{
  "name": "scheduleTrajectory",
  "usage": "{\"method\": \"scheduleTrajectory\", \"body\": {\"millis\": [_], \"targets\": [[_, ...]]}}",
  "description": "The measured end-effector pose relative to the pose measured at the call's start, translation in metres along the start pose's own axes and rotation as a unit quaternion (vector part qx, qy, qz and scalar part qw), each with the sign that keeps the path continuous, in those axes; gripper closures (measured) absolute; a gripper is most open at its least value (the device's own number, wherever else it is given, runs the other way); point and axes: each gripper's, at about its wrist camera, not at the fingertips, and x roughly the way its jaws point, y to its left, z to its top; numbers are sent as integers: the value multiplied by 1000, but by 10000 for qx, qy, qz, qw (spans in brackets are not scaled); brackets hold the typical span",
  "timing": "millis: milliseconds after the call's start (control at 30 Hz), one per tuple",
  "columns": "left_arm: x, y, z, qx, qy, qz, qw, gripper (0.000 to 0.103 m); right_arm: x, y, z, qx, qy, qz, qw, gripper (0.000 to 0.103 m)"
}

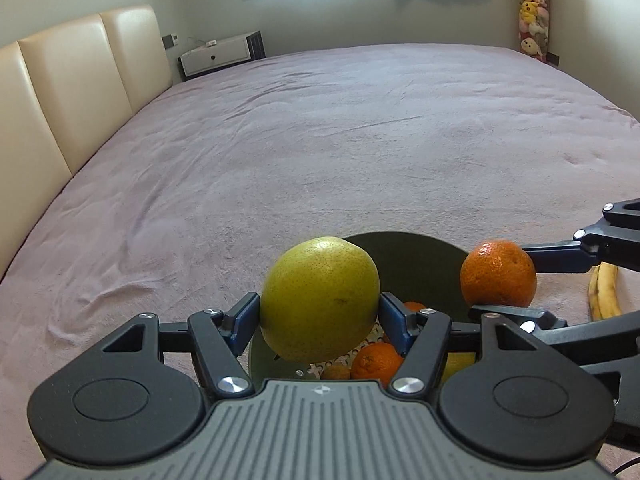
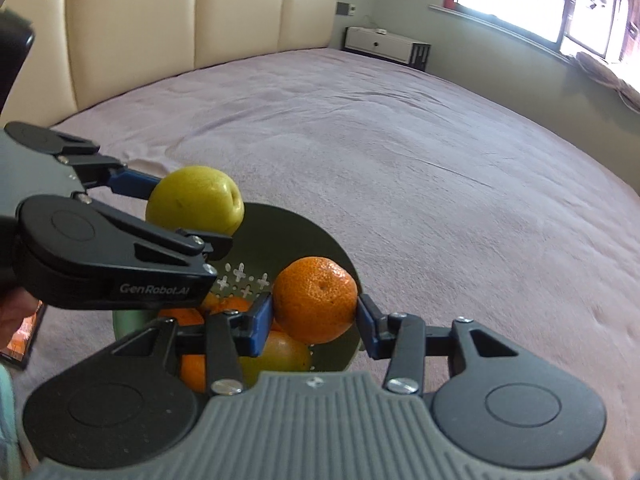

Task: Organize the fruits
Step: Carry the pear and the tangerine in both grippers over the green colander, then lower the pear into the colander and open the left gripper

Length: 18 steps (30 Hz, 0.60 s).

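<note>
Headboard at far left, mauve bed beyond. Left gripper: fingers spread wide and clamped on a yellow-green pear, which is carried in the air over the near rim of a dark green perforated bowl resting on the bed. Several mandarins and one yellowish fruit are seen lying in the bowl. Right gripper: fingers drawn fairly close and pressed on a tangerine, held above the bowl's right half. A banana is left on the bed, just right of the bowl. Step judged: both fruits being delivered to the bowl. Next, each piece should be lowered into a free spot, then released; the banana is yet to be collected.
</note>
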Motion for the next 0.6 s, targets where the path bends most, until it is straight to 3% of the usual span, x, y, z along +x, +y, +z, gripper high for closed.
{"method": "scheduleTrajectory", "body": {"millis": [367,600], "targets": [[24,-4,-6,106,337,89,9993,29,31,7,6,-781,245,199,9964,61],[37,-4,-10,45,582,74,9983,29,45,5,5,-933,393,226,9946,61]]}}
